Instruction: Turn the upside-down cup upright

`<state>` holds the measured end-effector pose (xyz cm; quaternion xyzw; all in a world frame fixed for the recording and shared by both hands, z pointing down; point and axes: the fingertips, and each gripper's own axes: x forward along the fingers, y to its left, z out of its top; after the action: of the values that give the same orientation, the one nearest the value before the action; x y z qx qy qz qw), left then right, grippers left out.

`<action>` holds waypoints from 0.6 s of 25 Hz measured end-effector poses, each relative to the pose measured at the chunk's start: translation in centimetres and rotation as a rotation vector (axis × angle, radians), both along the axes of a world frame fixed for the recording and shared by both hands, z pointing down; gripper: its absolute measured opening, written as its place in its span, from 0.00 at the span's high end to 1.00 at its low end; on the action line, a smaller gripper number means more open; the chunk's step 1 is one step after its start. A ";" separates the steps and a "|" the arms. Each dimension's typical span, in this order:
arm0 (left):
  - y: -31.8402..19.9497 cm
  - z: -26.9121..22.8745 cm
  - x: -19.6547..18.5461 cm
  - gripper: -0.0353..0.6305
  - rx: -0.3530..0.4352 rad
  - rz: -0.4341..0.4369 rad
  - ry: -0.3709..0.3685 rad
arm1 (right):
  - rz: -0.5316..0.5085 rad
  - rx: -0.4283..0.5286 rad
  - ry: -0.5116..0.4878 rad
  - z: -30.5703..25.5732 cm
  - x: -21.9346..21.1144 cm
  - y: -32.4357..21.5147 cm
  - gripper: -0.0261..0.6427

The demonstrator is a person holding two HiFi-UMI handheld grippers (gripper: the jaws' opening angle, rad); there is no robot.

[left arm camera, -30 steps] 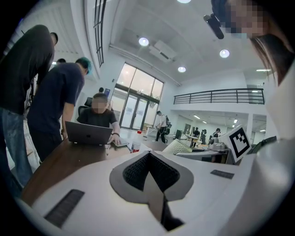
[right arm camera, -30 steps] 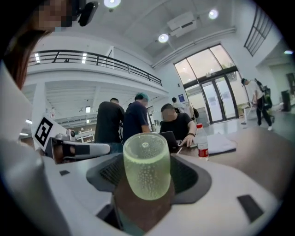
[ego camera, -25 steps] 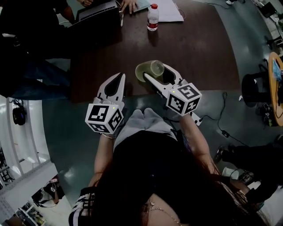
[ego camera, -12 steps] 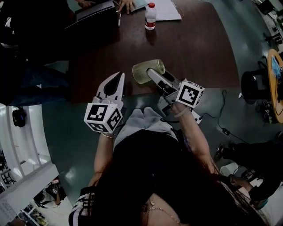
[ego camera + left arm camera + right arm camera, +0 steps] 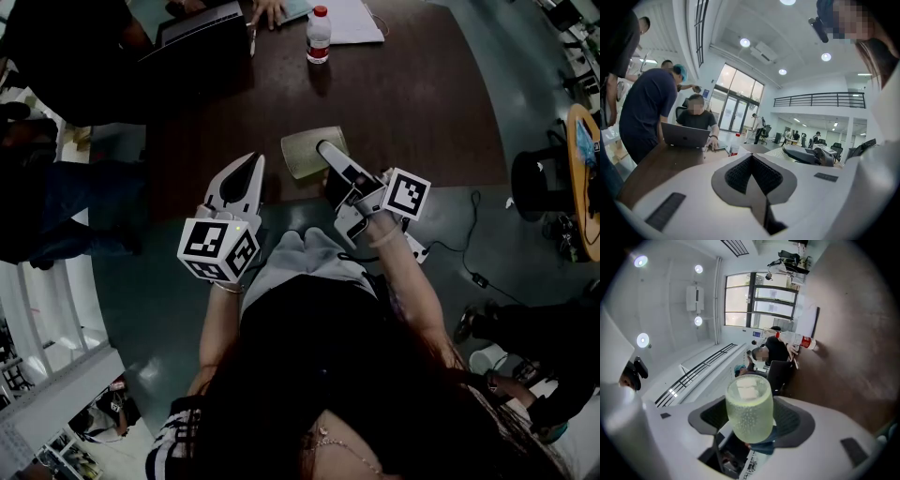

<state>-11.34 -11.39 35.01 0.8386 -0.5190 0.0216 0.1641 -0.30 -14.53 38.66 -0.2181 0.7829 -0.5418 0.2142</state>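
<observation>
Mid-flip: cup (image 5: 306, 153) on its side
Our right gripper (image 5: 325, 153) clamps it above the table (image 5: 422, 94); left gripper (image 5: 251, 167) sits closed, empty. Next, we roll it mouth-up.

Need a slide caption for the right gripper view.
Pale green cup clamped in the right gripper, held sideways above the brown table.

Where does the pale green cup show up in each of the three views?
Head view: cup upper centre, over the table's near edge.
Left gripper view: probably the pale stippled patch just right of centre; hard to confirm.
Right gripper view: lower centre, clamped between the jaws.
Shared landmark: red-capped bottle, in all three.
</observation>
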 end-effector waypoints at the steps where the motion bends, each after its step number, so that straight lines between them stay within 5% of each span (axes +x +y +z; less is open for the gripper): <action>1: 0.0 0.0 -0.1 0.94 0.000 0.002 0.002 | 0.000 -0.003 -0.005 0.0 -0.1 0.0 0.48; 15: 0.6 -0.7 -0.3 0.91 0.026 0.069 0.064 | -0.016 -0.038 -0.094 -0.4 -1.0 0.1 0.48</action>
<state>-11.59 -10.77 34.28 0.8584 -0.4844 -0.0062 0.1687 -1.30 -14.45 38.26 -0.1902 0.7632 -0.5681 0.2422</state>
